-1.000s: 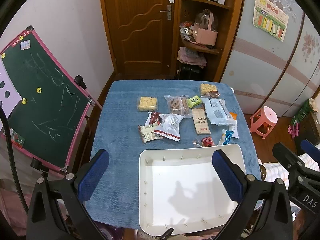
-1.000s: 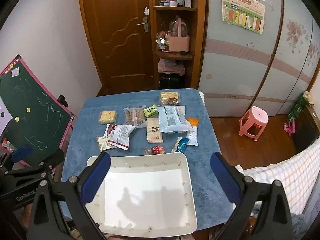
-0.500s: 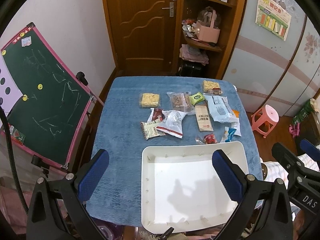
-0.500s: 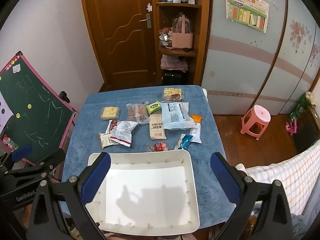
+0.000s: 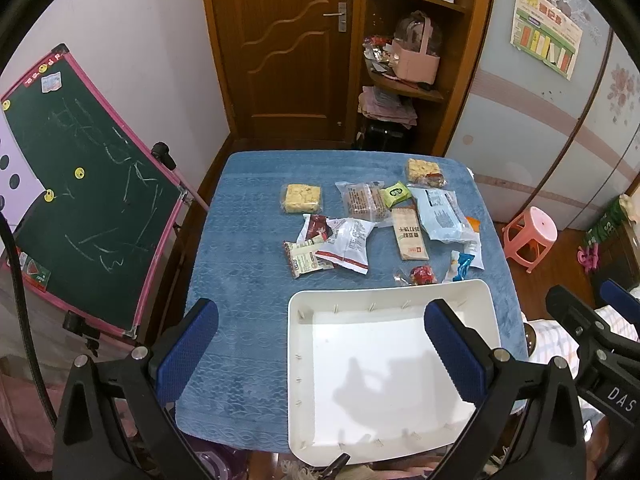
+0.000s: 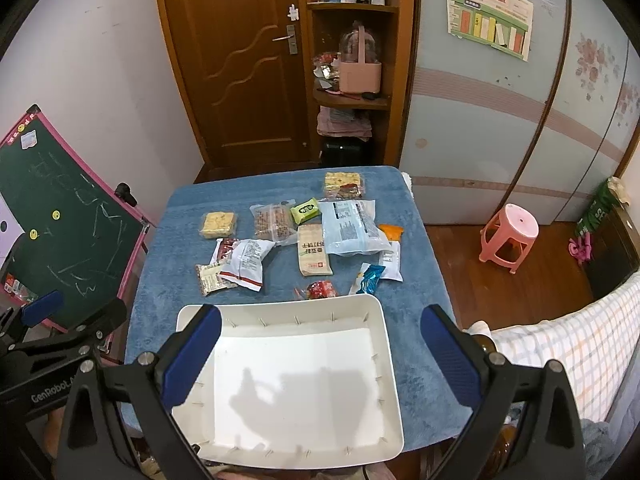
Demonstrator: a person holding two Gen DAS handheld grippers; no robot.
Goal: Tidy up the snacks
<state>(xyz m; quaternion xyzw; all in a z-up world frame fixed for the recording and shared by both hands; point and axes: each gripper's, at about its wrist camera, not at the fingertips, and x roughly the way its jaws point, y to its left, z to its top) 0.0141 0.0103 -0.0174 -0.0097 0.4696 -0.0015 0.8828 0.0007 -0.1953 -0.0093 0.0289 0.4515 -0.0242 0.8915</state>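
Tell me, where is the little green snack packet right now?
The green packet lies toward the table's far side in both views, between the clear biscuit pack and the pale blue bag, just beyond the tan packet.

Your views are bright, sharp, and strongly fisheye-curved.
Overhead light drops soft gripper shadows into the white tray below you; door and walls bow outward, corners go black.
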